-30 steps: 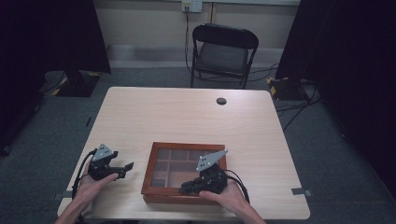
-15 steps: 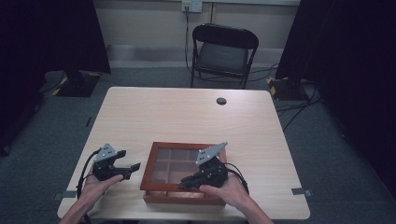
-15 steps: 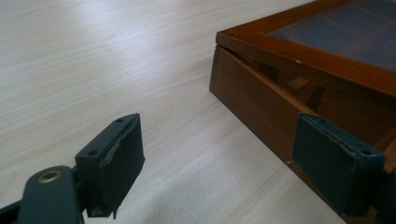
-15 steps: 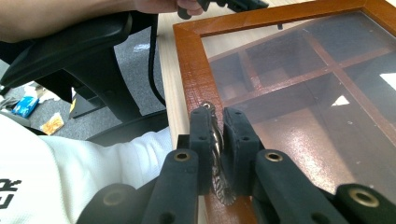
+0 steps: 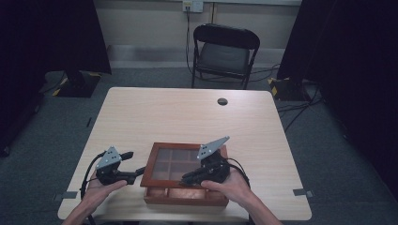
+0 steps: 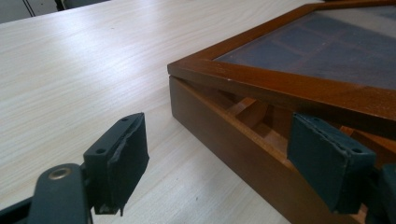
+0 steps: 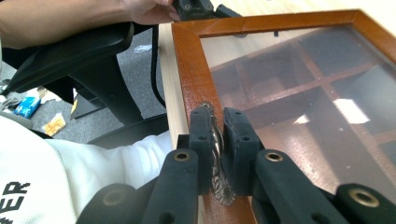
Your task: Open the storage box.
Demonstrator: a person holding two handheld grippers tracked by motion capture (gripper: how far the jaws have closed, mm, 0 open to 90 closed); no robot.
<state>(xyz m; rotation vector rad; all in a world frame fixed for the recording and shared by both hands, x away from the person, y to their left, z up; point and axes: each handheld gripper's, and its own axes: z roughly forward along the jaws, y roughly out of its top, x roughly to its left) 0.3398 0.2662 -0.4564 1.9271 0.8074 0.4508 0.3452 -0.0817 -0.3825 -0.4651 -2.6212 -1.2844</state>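
Note:
A brown wooden box (image 5: 185,198) with a glass-paned lid (image 5: 151,165) sits near the table's front edge. My right gripper (image 5: 186,179) is shut on the small metal clasp (image 7: 215,140) at the lid's front rim (image 7: 189,79). The lid (image 6: 280,86) stands slightly raised, with a gap over the base (image 6: 224,137) that shows wooden dividers inside. My left gripper (image 5: 133,163) is open at the box's left front corner. In the left gripper view its jaws (image 6: 219,140) stand wide apart, the right pad (image 6: 327,161) against the box's side and the left pad (image 6: 122,161) over bare table.
The light wooden table (image 5: 187,117) has a small black round grommet (image 5: 222,101) near its far edge. A black folding chair (image 5: 224,51) stands behind the table. Dark curtains flank the room. The person's white shirt (image 7: 70,186) is close under the right gripper.
The left gripper has moved right, up to the box's corner. The right gripper has shifted left along the front, and the lid's front edge has lifted a little.

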